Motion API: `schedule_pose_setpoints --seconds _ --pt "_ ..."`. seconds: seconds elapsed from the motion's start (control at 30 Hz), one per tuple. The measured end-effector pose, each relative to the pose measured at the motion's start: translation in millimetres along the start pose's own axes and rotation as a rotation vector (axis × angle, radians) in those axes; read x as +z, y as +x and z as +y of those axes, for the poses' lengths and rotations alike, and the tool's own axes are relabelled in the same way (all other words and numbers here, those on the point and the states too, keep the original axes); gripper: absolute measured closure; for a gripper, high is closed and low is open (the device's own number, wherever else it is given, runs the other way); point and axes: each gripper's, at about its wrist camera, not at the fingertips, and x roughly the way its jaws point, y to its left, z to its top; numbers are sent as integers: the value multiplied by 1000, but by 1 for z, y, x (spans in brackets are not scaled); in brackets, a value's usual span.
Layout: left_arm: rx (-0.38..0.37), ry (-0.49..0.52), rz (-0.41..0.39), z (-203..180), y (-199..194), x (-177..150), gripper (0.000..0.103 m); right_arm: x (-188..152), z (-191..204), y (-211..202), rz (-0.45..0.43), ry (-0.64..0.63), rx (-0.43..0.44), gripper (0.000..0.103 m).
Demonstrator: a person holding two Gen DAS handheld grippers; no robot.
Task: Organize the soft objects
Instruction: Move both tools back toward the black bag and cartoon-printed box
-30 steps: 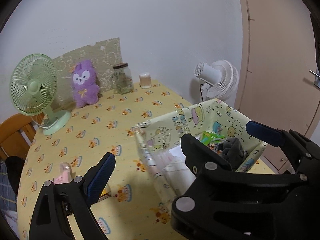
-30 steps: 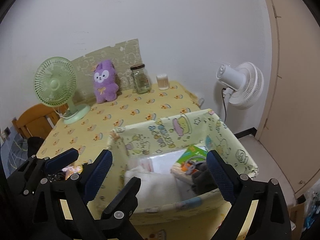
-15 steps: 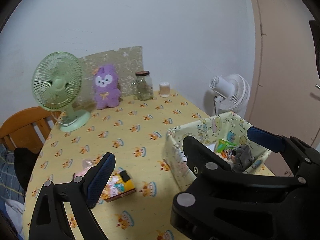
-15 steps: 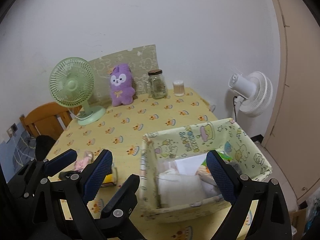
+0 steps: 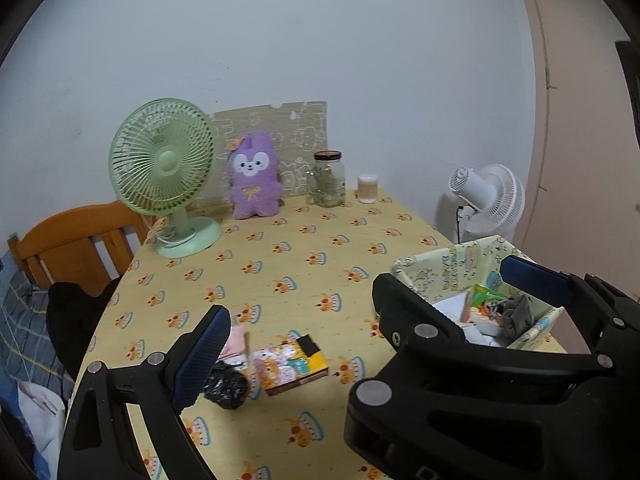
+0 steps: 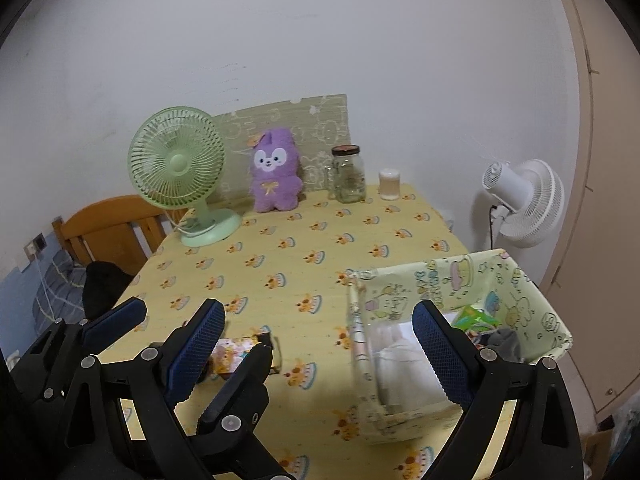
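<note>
Yellow tablecloth point(image 5: 304, 256) with little orange cake prints covers the whole table, and it's the biggest thing going on. Next down in size, the fabric storage bin point(image 6: 516, 280) with pastel cartoon prints sits at the right edge of the table, open side up, its long axis running left to right in the right wrist view; inside are folded white cloth point(image 6: 400, 360), a green packet point(image 6: 476, 317) and something dark grey point(image 5: 516, 314) that's too crumpled to name. Back by the wall stands a mint green desk fan point(image 5: 164, 168) facing forward, and a white fan point(image 6: 524, 200) is off beyond the table's right side. Purple bunny plush point(image 5: 254, 184) sits upright against a beige board, face toward the cameras, with a glass jar point(image 5: 328, 180) and a small cream container point(image 5: 367, 188) just beside it. Near the front left, a flat yellow cartoon box point(image 5: 292, 362) lies with its long axis roughly left to right, a black crumpled thing point(image 5: 226, 388) right next to it and a pink soft item point(image 5: 236, 338) partly hidden behind a finger. Left gripper point(image 5: 372, 312) is spread wide, holding nothing; right gripper point(image 6: 320, 344) same deal, wide apart and empty, both hovering over the table.
</note>
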Motion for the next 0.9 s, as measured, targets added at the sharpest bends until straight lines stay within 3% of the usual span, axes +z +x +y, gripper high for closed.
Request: schedule_pose_setpoints --seconds 0.6,0.9 --pt "56 -68 -20 47 -9 -12 7 -2 49 7 -17 -77 22 6" --pt "72 -83 23 65 5 -30 7 -17 66 28 8 -93 47 6"
